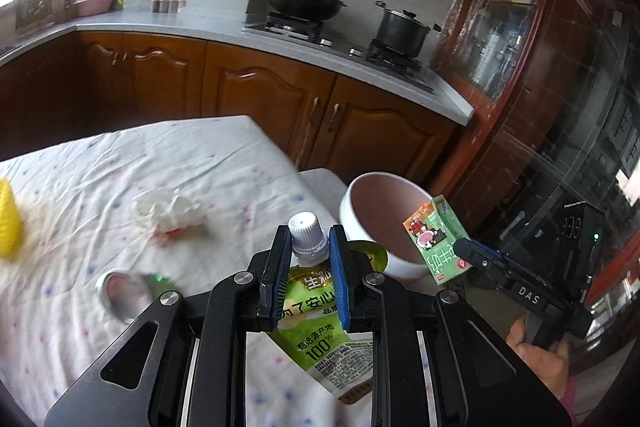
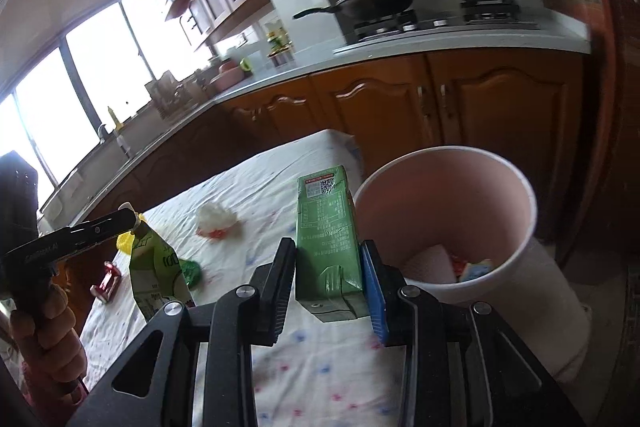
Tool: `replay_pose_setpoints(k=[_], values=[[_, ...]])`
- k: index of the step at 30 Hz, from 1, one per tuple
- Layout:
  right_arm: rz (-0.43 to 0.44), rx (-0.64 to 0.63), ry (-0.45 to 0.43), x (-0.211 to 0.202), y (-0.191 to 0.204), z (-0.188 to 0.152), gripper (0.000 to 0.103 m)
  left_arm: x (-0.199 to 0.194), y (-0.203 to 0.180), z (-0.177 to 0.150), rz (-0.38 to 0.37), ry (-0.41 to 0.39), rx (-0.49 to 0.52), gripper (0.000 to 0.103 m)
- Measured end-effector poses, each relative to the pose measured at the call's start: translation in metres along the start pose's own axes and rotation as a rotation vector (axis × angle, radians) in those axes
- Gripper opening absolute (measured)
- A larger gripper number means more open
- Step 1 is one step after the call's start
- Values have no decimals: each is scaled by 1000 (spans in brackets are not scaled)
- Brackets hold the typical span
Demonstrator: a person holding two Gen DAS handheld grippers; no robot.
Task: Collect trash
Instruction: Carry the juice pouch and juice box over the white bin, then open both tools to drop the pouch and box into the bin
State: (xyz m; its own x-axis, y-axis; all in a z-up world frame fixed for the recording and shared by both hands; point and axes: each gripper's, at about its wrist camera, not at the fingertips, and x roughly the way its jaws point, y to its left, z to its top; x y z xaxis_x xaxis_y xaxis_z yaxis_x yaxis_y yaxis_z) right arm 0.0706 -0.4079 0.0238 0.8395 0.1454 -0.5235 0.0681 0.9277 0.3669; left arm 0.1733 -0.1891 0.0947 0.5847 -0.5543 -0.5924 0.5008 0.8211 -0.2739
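Observation:
My left gripper (image 1: 310,255) is shut on the neck of a green drink pouch (image 1: 316,339) with a white screw cap, held above the table. In the right wrist view that pouch (image 2: 156,267) hangs from the left gripper (image 2: 134,221) at the left. My right gripper (image 2: 326,259) is shut on a green drink carton (image 2: 326,235), just left of the white bin (image 2: 440,151). From the left wrist view the carton (image 1: 436,239) hovers at the rim of the bin (image 1: 360,195). Some trash lies at the bin's bottom. A crumpled tissue (image 1: 168,211) with red scraps lies on the cloth.
The table (image 1: 120,163) wears a white dotted cloth. On it lie a metal can (image 1: 120,291), a yellow object (image 1: 8,223) and a green lid (image 2: 190,271). Behind are wooden cabinets, a counter with a wok (image 1: 304,1) and a pot (image 1: 402,27).

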Motion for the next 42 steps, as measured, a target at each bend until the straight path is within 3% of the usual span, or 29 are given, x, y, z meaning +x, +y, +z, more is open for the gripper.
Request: replay_pose_setpoints(k=[9,15,31,42], values=[[-52,36,-57,-13,-34,18,33,25,-41,33,2,-64,64,18],[-74,64,-74,-12,-52,27,33,58,-64,50,-14,-60,73,18],[-110,122,-29,8,-97,39,33,161,-96,67,4,82,108,18],[-108,129,15,29,-110,39,34,200,-103,61,22,144,116,18]])
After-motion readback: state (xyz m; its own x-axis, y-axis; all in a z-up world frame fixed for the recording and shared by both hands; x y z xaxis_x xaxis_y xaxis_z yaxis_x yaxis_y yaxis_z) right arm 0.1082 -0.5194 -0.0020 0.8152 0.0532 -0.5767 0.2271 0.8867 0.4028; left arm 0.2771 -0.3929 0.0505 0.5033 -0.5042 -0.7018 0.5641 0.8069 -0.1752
